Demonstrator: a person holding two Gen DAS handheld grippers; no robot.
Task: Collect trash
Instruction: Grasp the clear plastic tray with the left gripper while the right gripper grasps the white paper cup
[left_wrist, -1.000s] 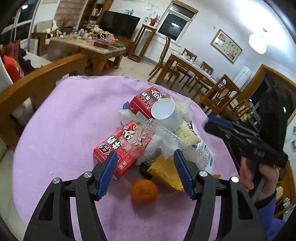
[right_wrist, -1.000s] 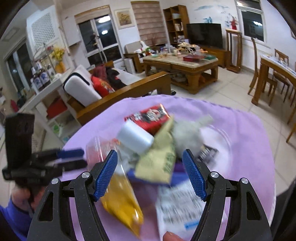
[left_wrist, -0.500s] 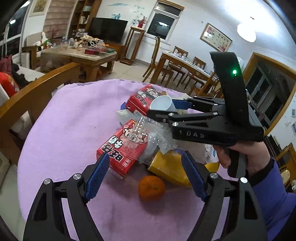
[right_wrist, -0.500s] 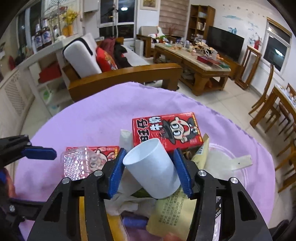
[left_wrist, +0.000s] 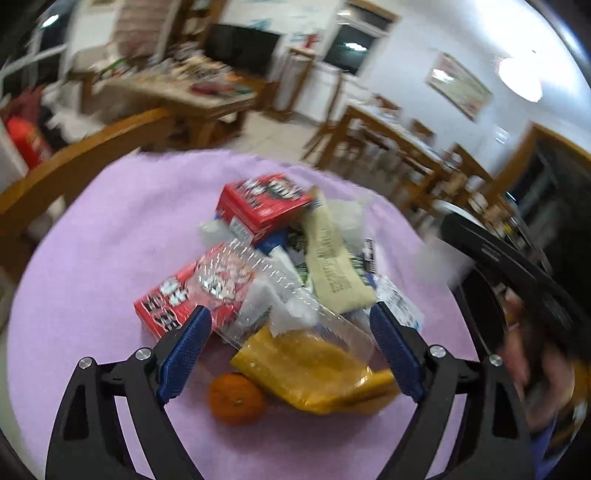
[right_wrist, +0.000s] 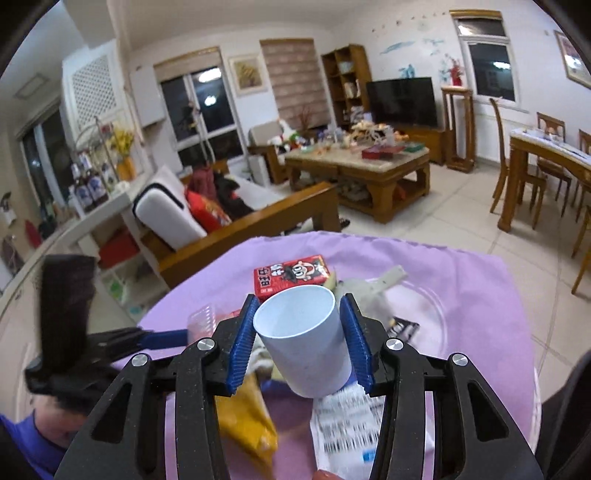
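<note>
**White cup lifted from the trash heap**

Left wrist view: the left gripper (left_wrist: 290, 349) hung over the near edge of the table, which was covered by a purple cloth (left_wrist: 103, 236). Its jaws stood wide and had just been opening, their blue pads clamping nothing. Between and under the fingers lay a yellow packet (left_wrist: 306, 373) beneath a clear plastic wrapper (left_wrist: 280, 295). An orange (left_wrist: 236, 397) sat on the cloth just beside the packet, toward the near edge. Farther in, the heap held a red carton (left_wrist: 177, 299), a second red carton (left_wrist: 264, 206) behind it, and a pale sachet (left_wrist: 332, 262) leaning across the middle. At the right edge, blurred, the right gripper (left_wrist: 517, 273) and the hand (left_wrist: 532, 362) carrying it were in view.

Right wrist view: the right gripper (right_wrist: 301, 339) had just been closing, and its jaws were clamped on a white paper cup (right_wrist: 306, 343), one pad pressed against each side. The cup was tilted with its mouth toward the far edge, raised above the pile. Beyond it lay the far red carton. A printed wrapper (right_wrist: 347, 421) lay below.
</note>
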